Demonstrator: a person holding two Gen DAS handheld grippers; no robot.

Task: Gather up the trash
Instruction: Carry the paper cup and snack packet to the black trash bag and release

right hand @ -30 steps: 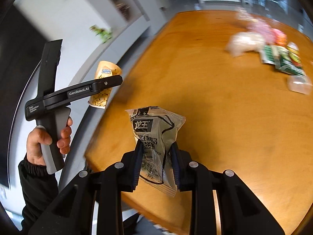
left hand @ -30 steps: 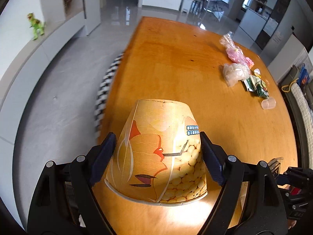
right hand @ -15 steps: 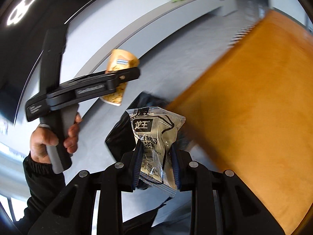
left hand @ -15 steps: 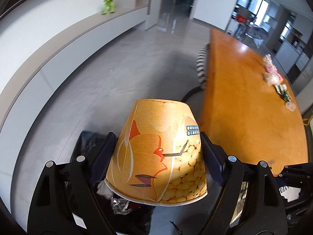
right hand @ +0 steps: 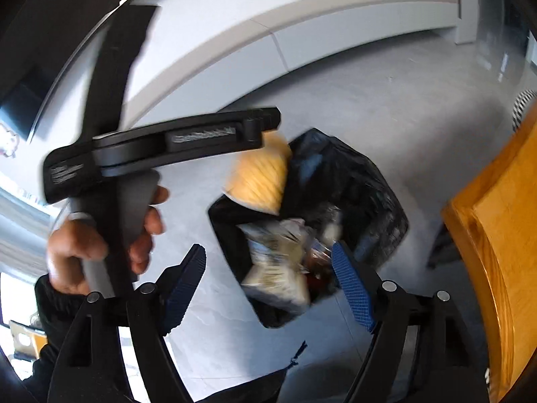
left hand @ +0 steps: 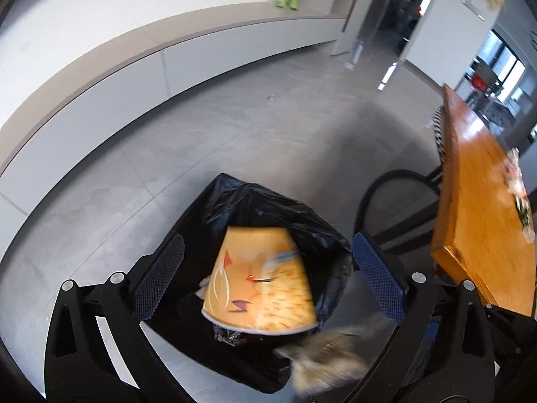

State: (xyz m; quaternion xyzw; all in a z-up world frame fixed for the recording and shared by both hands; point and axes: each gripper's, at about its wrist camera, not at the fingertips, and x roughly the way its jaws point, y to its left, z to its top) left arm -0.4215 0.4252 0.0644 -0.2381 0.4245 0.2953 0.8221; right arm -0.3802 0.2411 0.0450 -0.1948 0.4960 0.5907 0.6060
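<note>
Here both grippers, left and right, are opening, holding nothing; cup and wrapper fall toward the bin, and the wrapper, at its 5 o'clock rim, could miss.

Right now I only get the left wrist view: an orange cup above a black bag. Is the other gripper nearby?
Observer: Yes. The right wrist view shows the right gripper over that same black trash bag, its jaws opening.
Operator: Is it carrying something?
Observer: Nothing is gripped. A clear snack wrapper shows blurred between its pads, touching neither, above the bag's mouth.
Operator: Who holds my gripper?
Observer: A hand in a black sleeve holds the left gripper by its handle; its jaws are opening, the cup loose below.
</note>
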